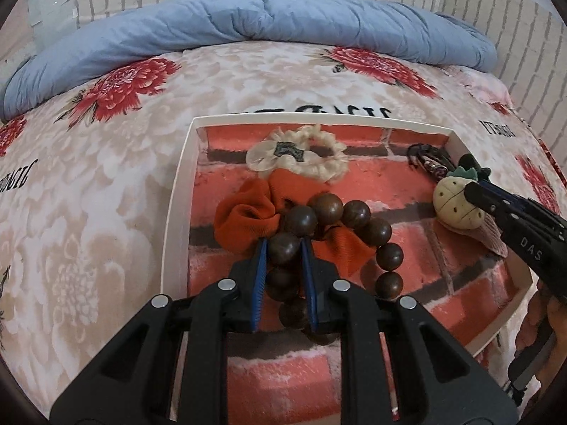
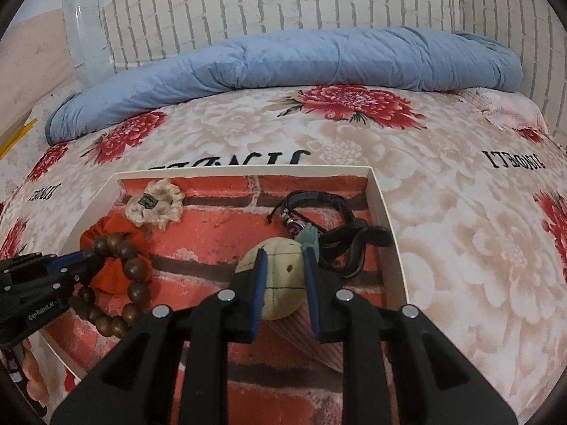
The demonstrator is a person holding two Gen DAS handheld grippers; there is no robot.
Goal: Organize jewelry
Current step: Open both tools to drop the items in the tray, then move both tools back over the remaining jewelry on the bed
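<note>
Left wrist: scrunchie (image 1: 248, 217) beneath bead bracelet (image 1: 340, 226).

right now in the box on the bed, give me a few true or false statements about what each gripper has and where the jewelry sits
1. The left gripper is shut on the wooden bead bracelet. True.
2. The right gripper holds the cream scrunchie. False: it is shut on the pineapple charm.
3. The orange scrunchie lies outside the white box. False: it lies inside, under the beads.
4. The black cord bracelet lies in the box near its far right corner. True.
5. A blue quilt lies beyond the box. True.
</note>
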